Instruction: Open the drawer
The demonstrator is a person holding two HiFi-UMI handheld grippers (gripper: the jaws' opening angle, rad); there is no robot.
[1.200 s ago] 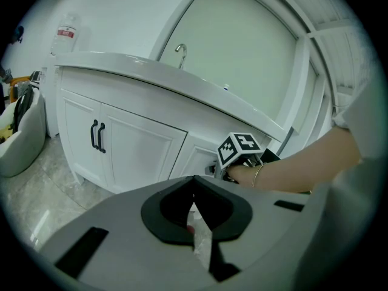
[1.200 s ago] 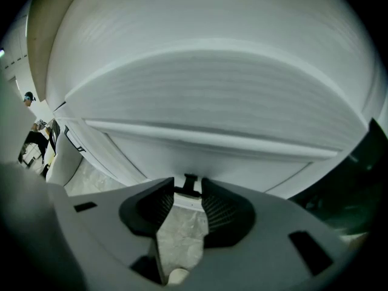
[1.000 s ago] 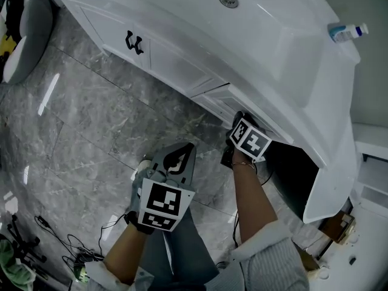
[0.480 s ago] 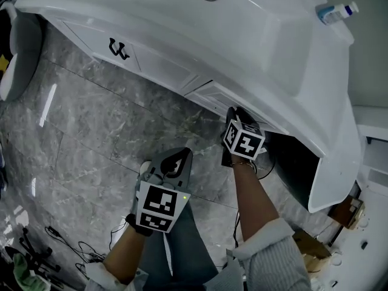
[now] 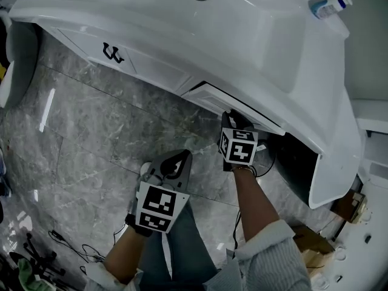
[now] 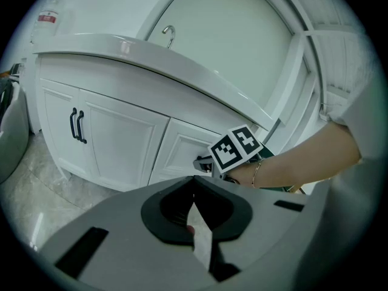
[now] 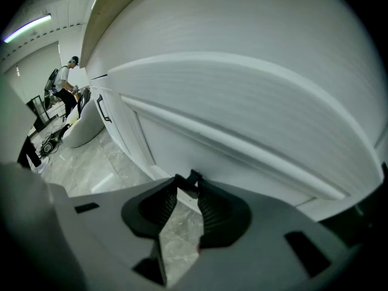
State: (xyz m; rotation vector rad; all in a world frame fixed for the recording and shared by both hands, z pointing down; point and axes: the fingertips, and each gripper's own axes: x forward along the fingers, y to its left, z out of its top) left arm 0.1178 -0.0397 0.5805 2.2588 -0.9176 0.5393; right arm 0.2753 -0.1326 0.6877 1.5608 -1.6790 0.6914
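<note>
Bathroom, grey marble floor (image 5: 85, 120), white vanity (image 5: 254, 35) across the far side.

Drawer (image 5: 213, 99): in the vanity's right part, right of the twin doors (image 5: 130, 59), just under the countertop rim. In the head view a dark gap runs along the top of its front, and the front seems to stand slightly proud of the cabinet. Judged barely cracked open, if at all; most of the pull is left.

Drawer handle (image 7: 191, 179): small dark piece low on the drawer front.

Right gripper (image 5: 235, 126): at the drawer front, pointing down at it. Its jaws have just been closing, with the handle between their tips; the right gripper view shows them clamped on it. Grasp looks made, so the step in hand is likely the draw toward the near side.

Left gripper (image 5: 179, 159): well apart from the vanity, over the floor on the near left, jaws together and nothing in them.
</note>
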